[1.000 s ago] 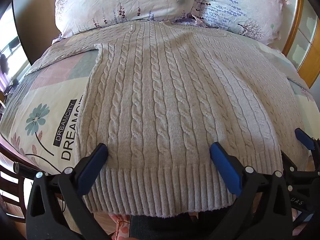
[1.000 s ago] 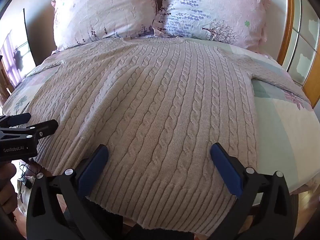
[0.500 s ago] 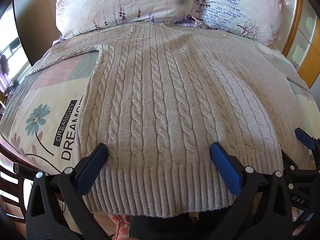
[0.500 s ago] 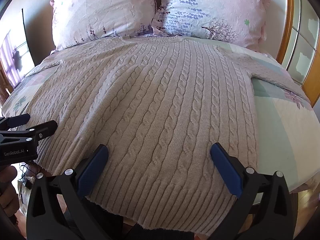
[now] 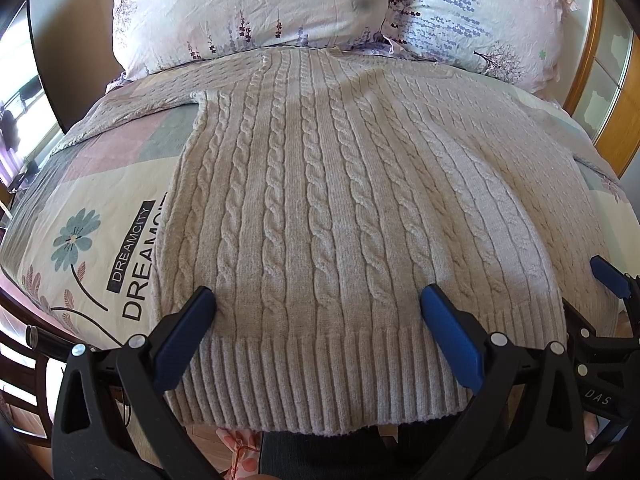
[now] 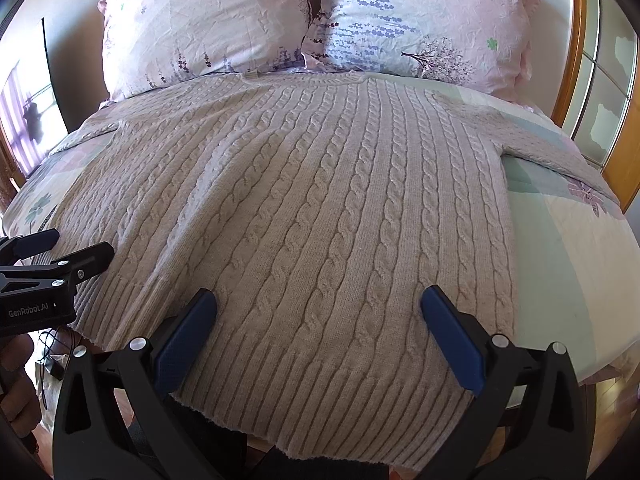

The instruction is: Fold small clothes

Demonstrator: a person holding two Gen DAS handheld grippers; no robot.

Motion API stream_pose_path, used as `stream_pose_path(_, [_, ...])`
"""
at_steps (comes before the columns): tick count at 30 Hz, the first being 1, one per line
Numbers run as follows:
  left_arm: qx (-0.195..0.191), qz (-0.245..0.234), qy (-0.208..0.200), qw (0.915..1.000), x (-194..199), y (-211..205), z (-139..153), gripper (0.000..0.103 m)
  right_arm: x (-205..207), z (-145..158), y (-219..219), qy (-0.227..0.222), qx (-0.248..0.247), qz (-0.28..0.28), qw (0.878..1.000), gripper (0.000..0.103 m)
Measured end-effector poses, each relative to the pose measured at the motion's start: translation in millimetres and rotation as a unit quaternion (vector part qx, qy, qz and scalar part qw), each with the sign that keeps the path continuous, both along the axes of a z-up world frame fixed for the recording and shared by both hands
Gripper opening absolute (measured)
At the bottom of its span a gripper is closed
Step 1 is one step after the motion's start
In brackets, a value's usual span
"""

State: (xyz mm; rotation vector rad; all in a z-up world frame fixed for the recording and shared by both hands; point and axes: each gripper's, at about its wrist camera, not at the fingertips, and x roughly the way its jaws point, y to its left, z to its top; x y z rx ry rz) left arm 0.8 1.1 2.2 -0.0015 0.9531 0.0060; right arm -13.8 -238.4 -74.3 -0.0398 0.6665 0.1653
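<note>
Almost nothing is changing since a second ago: the sweater [image 5: 320,216] is lying flat on the bed [image 5: 80,216], unfolded. Left tool [image 5: 318,312] and right tool [image 6: 318,312] are hovering released over its hem; folding is not starting.

"DREAMCITY" on bedsheet [image 5: 100,264]; "GenRobot.AI" on left gripper [image 6: 52,248]

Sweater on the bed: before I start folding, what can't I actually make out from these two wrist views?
- Sweater sleeve ends: both views, run off over the bed's sides.
- Collar: both views, pressed against the pillows, too small to read.
- Middle of the hem: left view, left gripper fingers cover parts; right view, right gripper does.
- Floor under the hem: both views, hidden by the sweater and gripper bodies.
</note>
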Motion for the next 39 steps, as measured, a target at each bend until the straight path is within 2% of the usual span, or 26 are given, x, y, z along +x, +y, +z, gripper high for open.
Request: stream_pose_path(39, [0.003, -0.001, -0.003, 1.0000, -0.3, -2.5, 2.9, 0.101, -0.4, 0.3, 2.1, 0.001, -0.001, 0.000, 1.000, 0.102])
